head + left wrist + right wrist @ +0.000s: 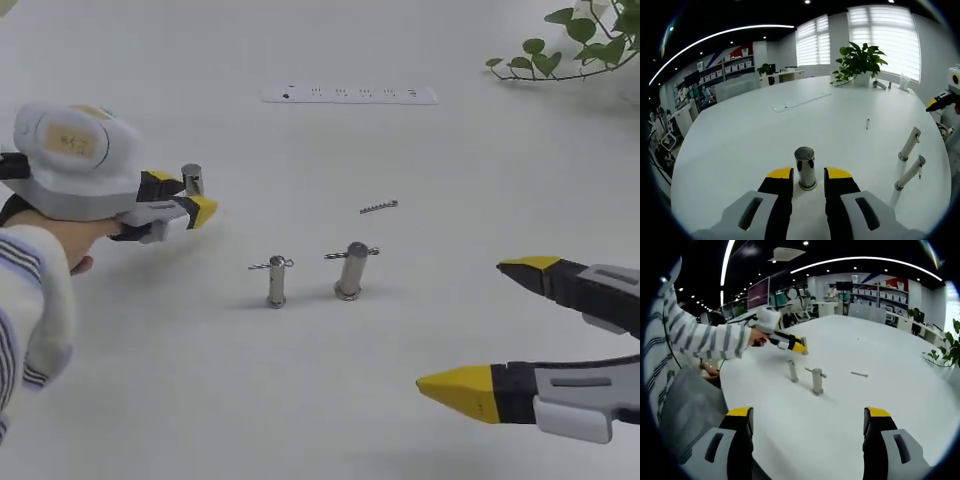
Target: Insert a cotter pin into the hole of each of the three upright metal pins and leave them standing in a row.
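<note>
Two upright metal pins [277, 283] [349, 270] stand side by side mid-table, each with a cotter pin through its hole. Left of them stands a third metal pin [192, 180] with nothing through it. My left gripper [197, 195] is open around it, one jaw on each side with small gaps; the left gripper view shows this pin [805, 167] upright between the jaws. A loose cotter pin [379, 207] lies flat behind the pair. My right gripper [465, 323] is wide open at the lower right, holding nothing, and faces the pair [792, 371] [817, 381].
A white power strip [350, 95] lies at the back of the white table. A leafy plant [580, 45] reaches in at the back right corner. A striped sleeve [25, 300] is at the left edge.
</note>
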